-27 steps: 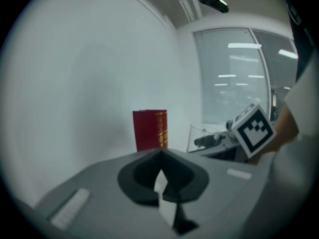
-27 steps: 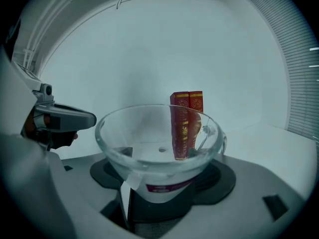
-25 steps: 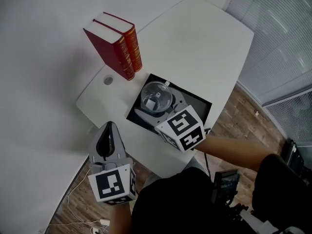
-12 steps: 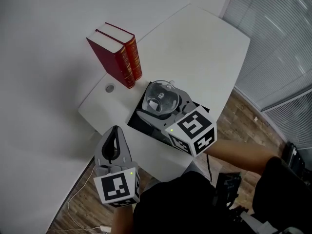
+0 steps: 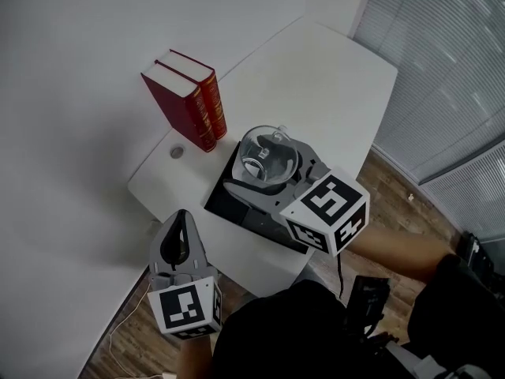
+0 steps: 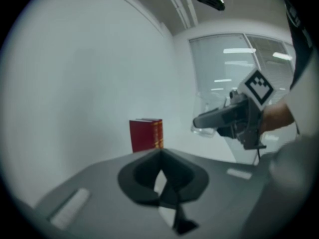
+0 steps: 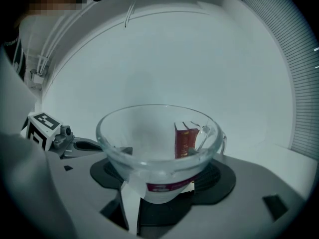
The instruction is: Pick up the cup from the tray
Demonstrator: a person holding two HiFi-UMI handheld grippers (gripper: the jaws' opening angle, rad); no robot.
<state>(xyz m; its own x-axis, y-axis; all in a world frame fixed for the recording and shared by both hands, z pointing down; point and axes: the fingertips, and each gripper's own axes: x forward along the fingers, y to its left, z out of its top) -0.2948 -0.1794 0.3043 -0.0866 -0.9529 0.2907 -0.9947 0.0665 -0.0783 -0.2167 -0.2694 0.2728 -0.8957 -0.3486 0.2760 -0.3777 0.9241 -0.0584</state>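
A clear glass cup [image 5: 264, 155] with a handle hangs in the air over the black tray [image 5: 227, 199], with my right gripper [image 5: 265, 169] shut on it. In the right gripper view the cup [image 7: 158, 153] fills the space between the jaws, a label low on its wall. My left gripper [image 5: 179, 229] is shut and holds nothing; it hovers off the table's near-left edge. In the left gripper view its jaws [image 6: 162, 183] meet at the tips. That view also shows the right gripper [image 6: 222, 117] with the cup [image 6: 203, 127] raised at the right.
Two red books [image 5: 189, 97] stand upright on the white table [image 5: 331, 77] behind the tray, next to a round cable hole [image 5: 177, 153]. A white wall lies to the left, window blinds [image 5: 450, 69] to the right and wooden floor below.
My right gripper has risen with the cup, lifting it off the tray and a little to the right. The left gripper has stayed about where it was.
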